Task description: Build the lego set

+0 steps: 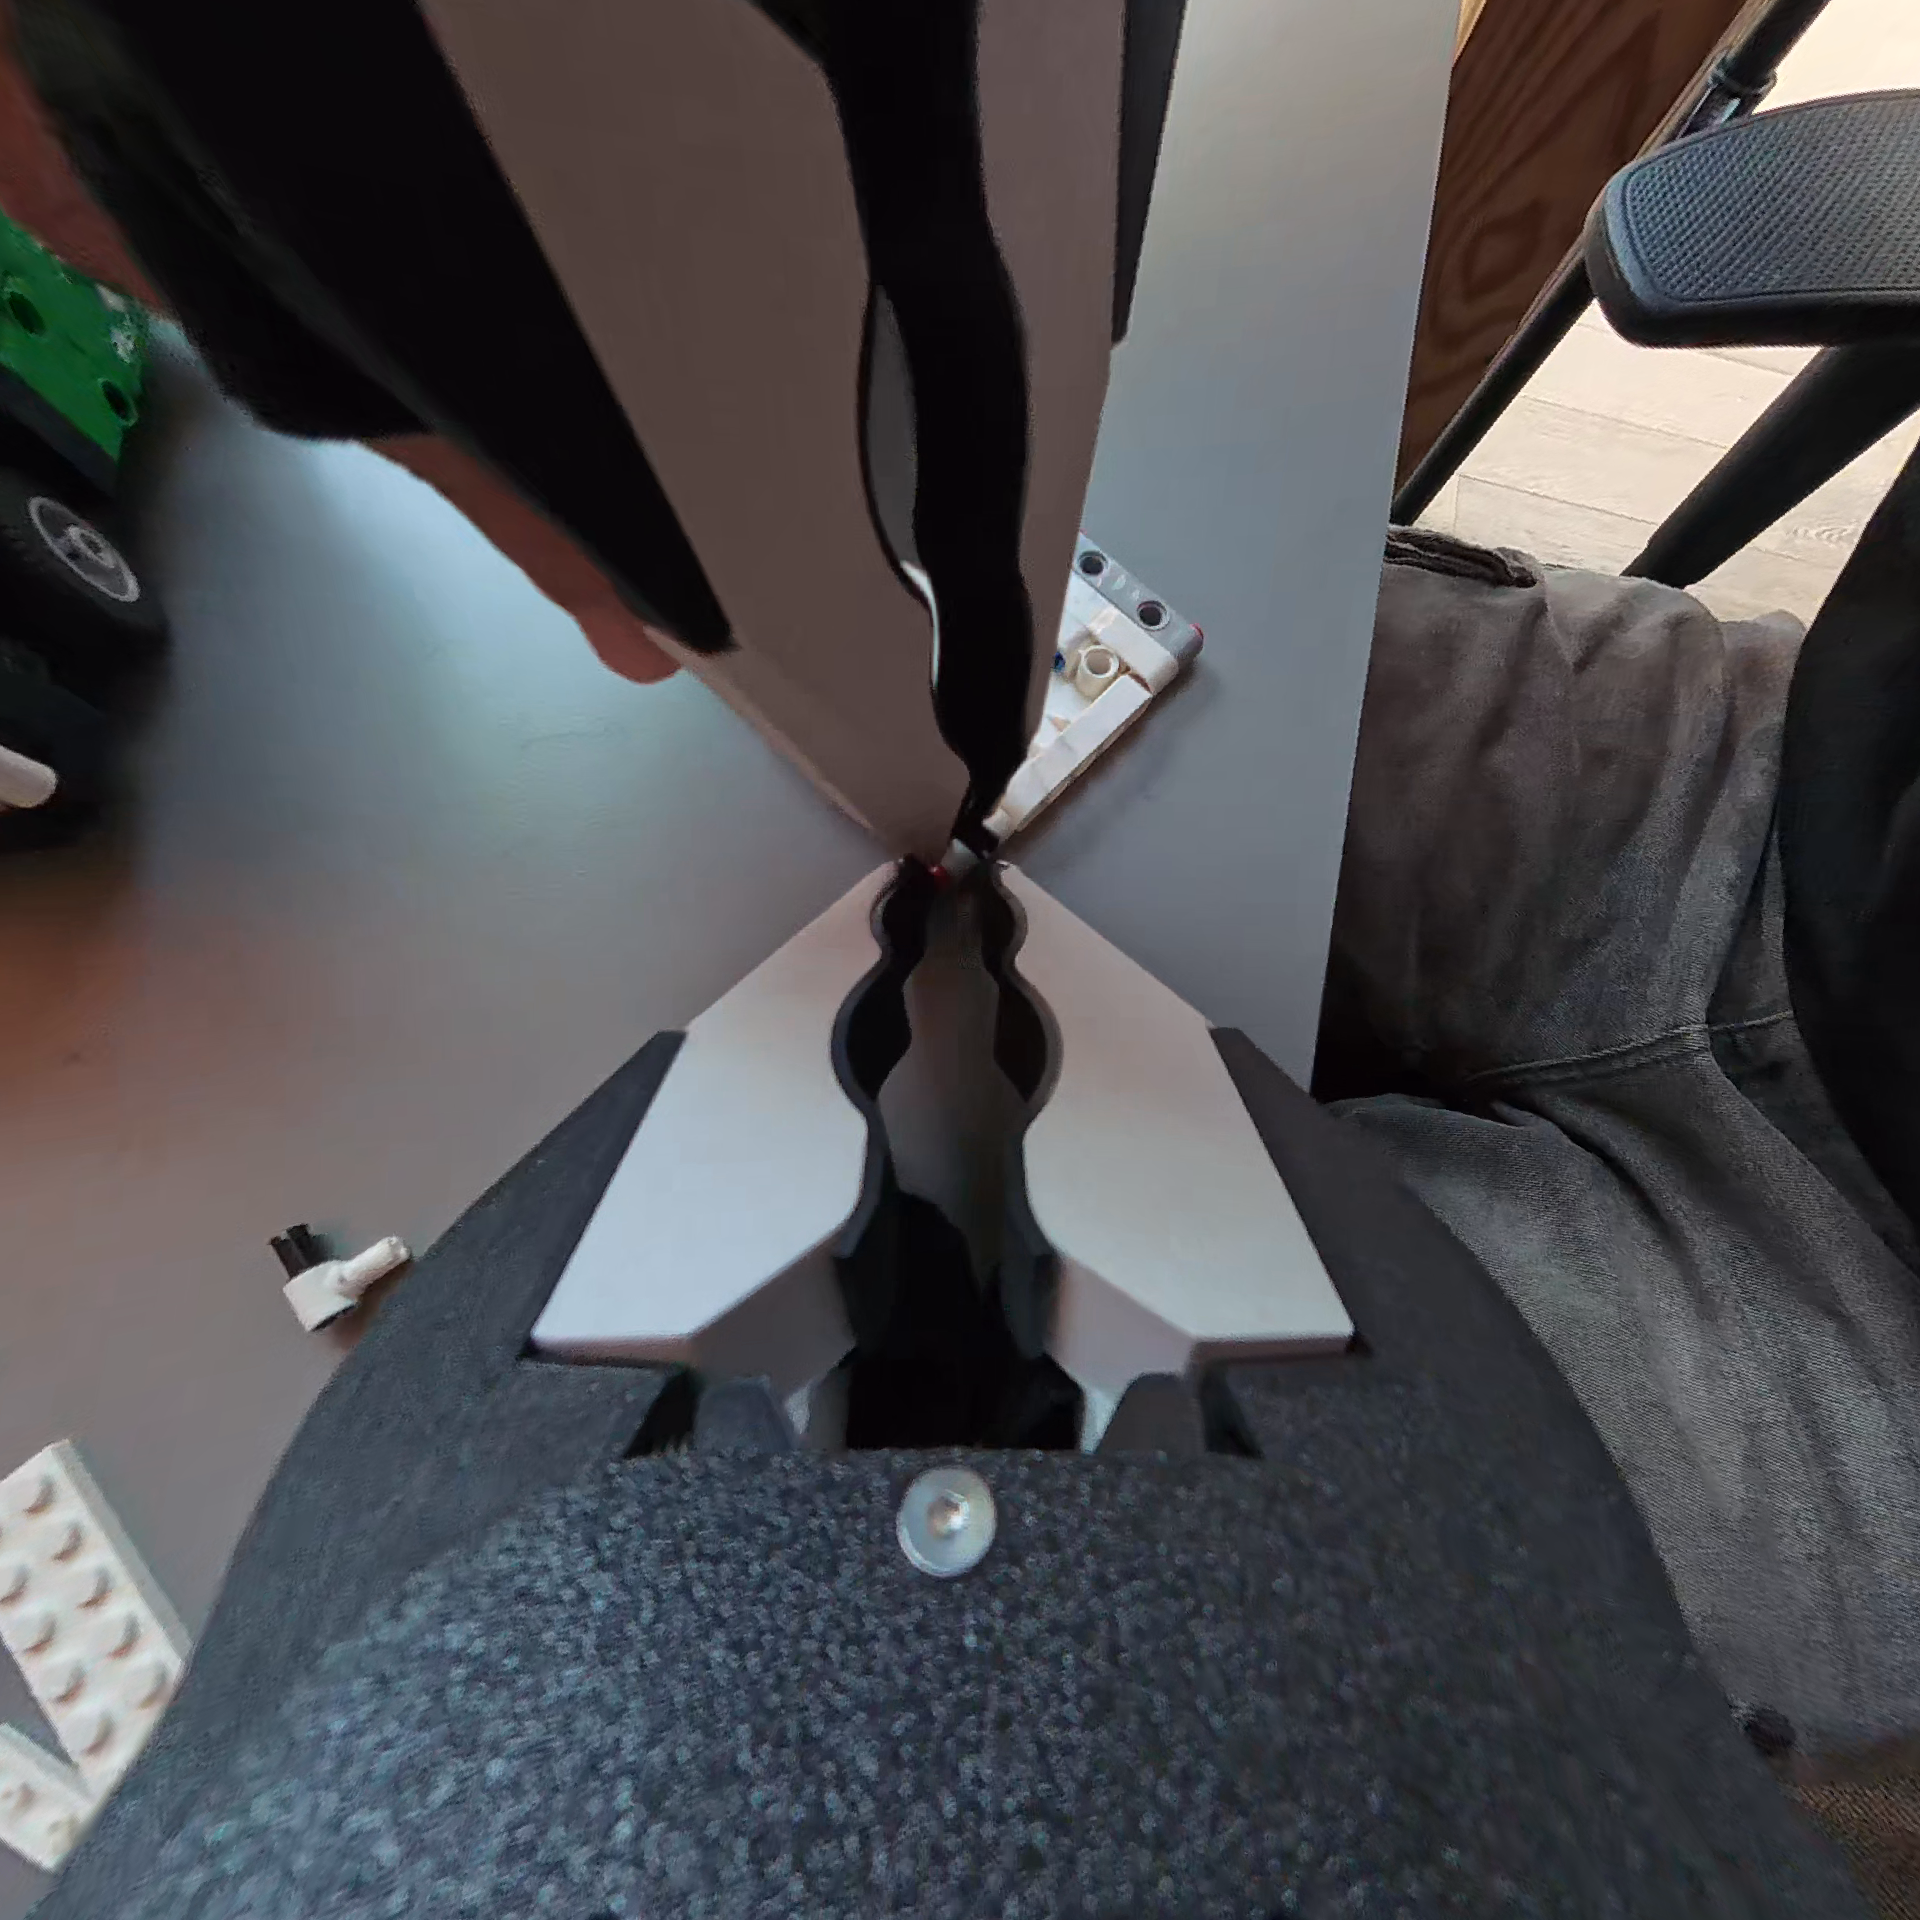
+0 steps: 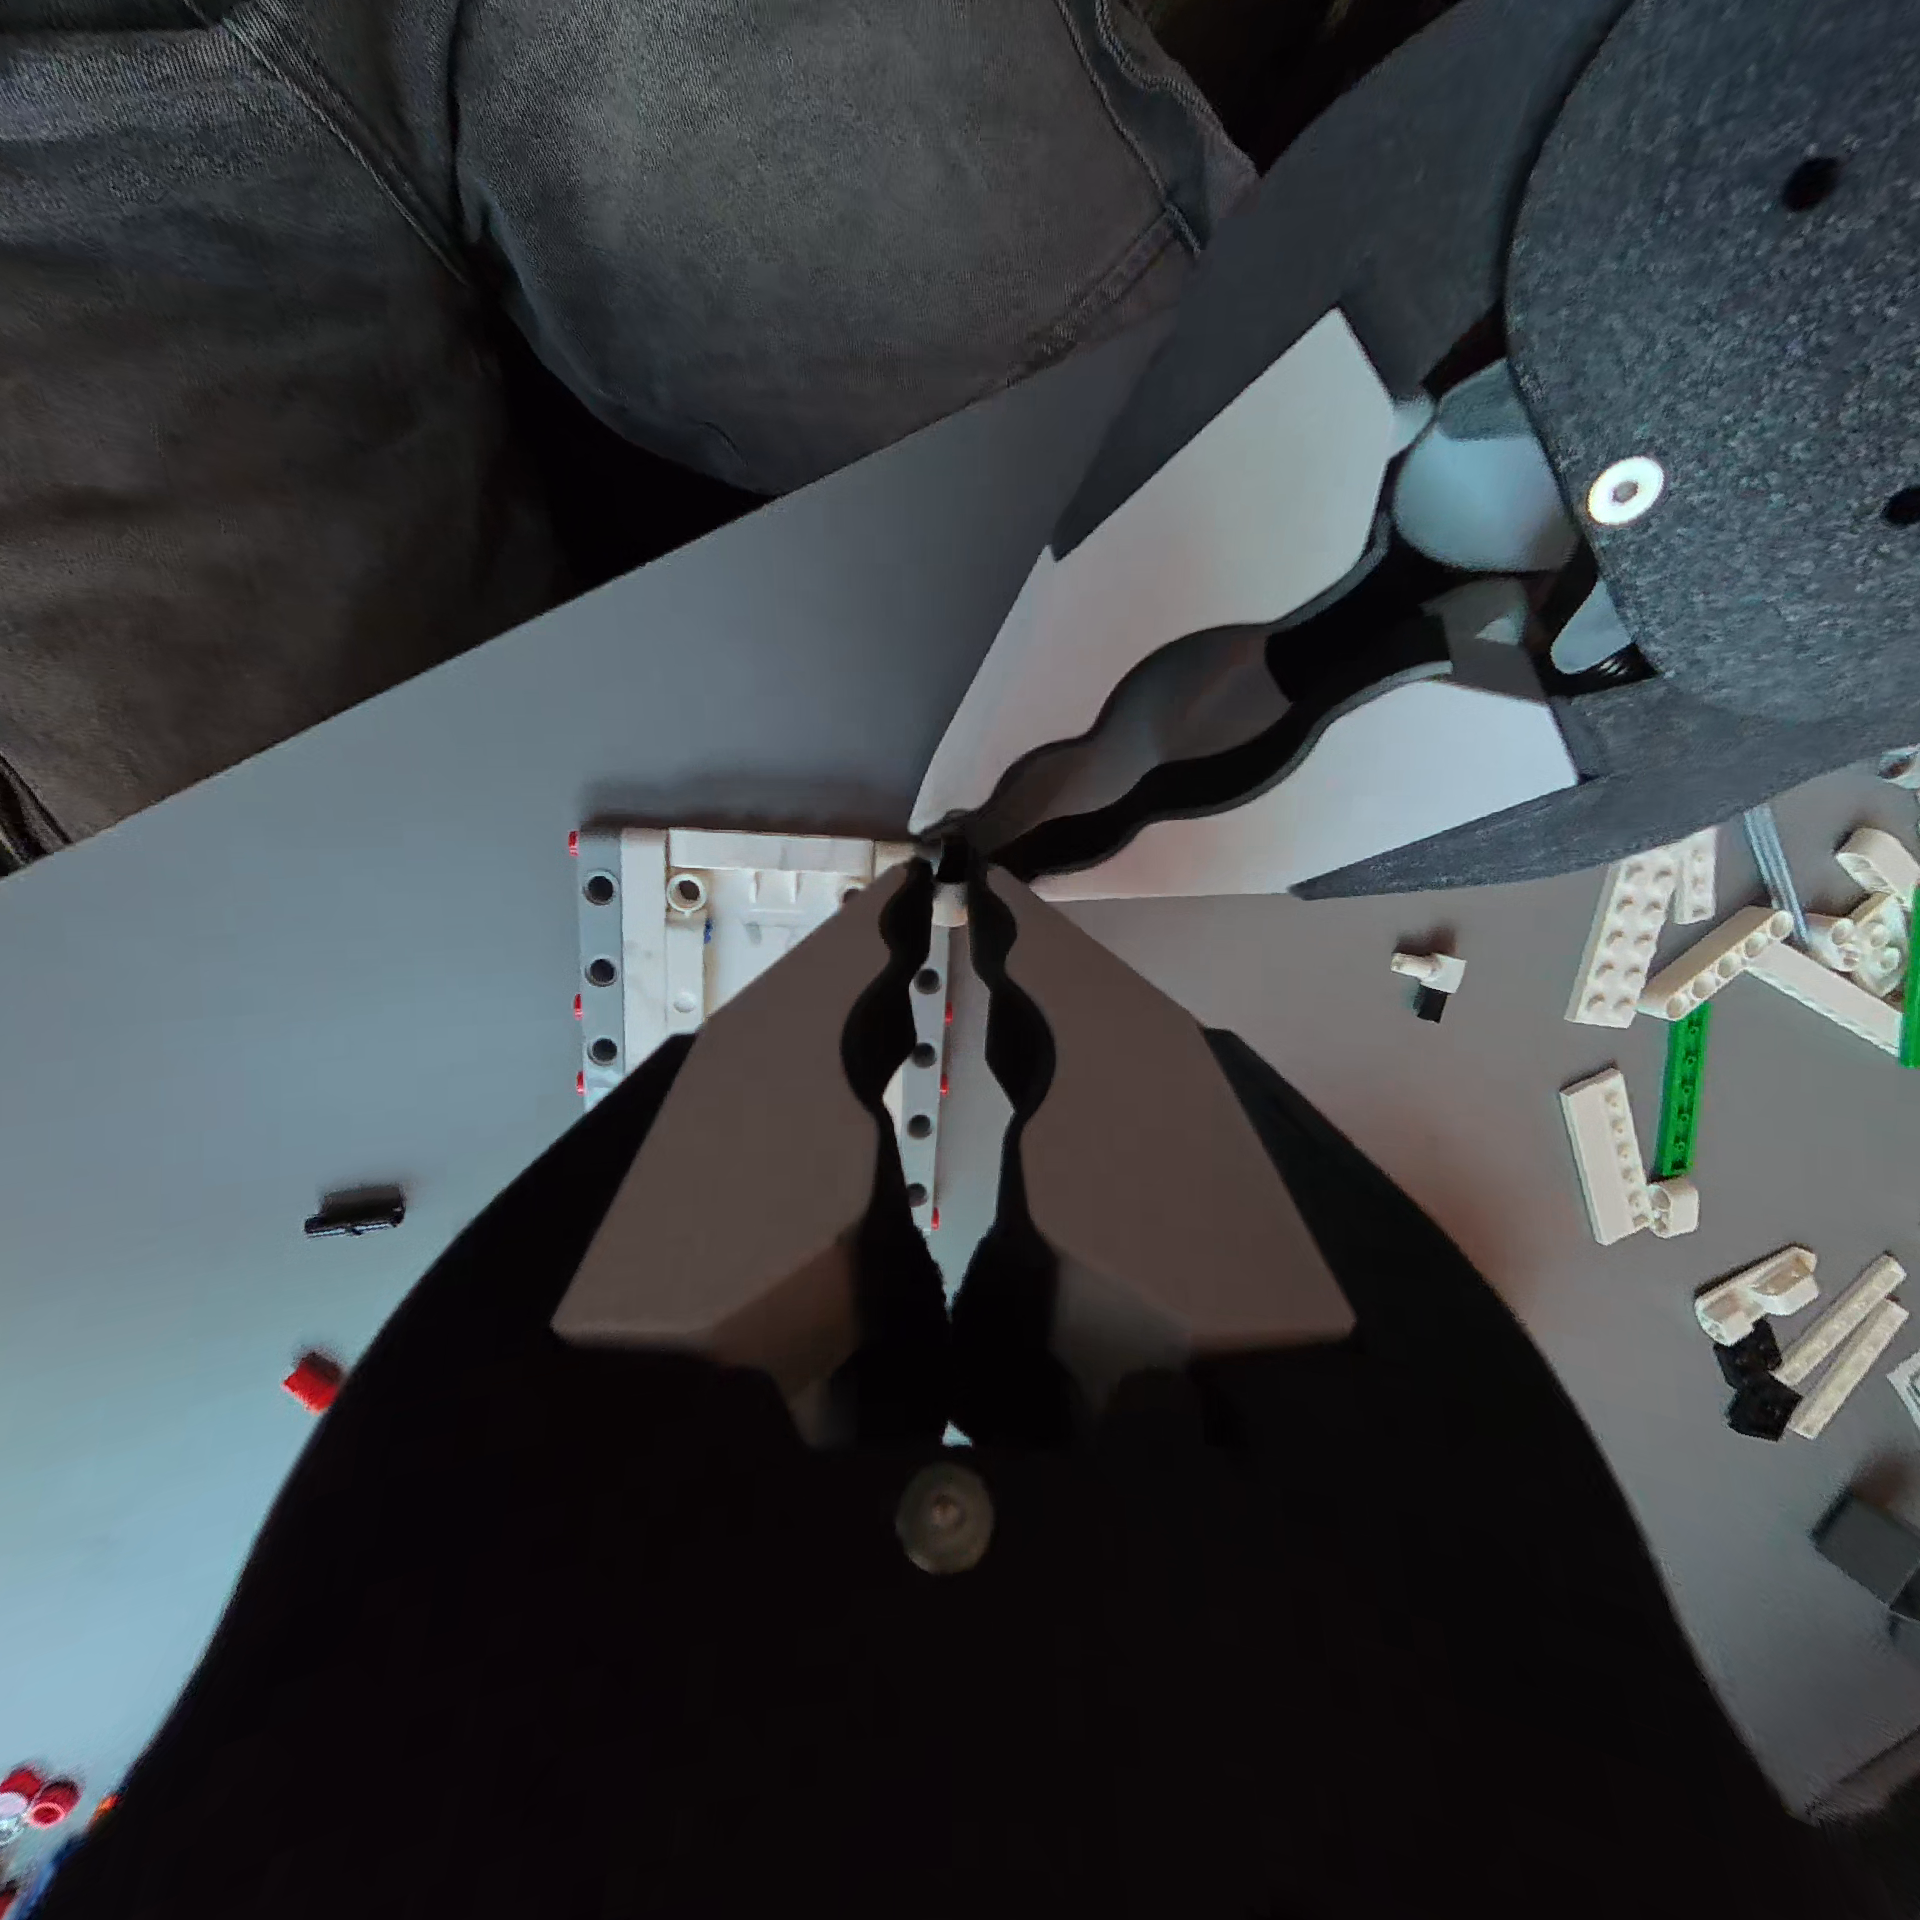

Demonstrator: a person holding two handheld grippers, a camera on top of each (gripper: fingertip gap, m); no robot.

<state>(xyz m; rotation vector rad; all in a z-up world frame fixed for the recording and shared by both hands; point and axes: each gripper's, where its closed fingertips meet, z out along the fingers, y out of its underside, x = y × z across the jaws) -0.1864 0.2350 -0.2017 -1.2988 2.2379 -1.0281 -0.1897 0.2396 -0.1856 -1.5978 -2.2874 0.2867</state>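
A flat white and grey Lego assembly (image 2: 665,935) with red pin ends lies on the grey table near its edge; it also shows in the left wrist view (image 1: 1112,665). My left gripper (image 1: 943,878) is shut on the assembly's corner and enters the right wrist view (image 2: 930,836) from the upper right. My right gripper (image 2: 945,878) is shut on a small round white piece (image 2: 948,906) at that same corner, and comes down from the top of the left wrist view (image 1: 977,831). The two sets of fingertips almost touch. The joint itself is hidden by them.
Loose white plates and green beams (image 2: 1683,1070) lie to the right. A black pin (image 2: 353,1214) and a red piece (image 2: 312,1382) lie to the left. A green wheeled build (image 1: 62,343), a white connector (image 1: 332,1283) and a white plate (image 1: 73,1621) are nearby. The table edge (image 2: 416,717) borders a person's lap. The white connector (image 1: 332,1283) is about 11 cm from both grippers' fingertips. Look for it in the right wrist view (image 2: 1437,972) too.
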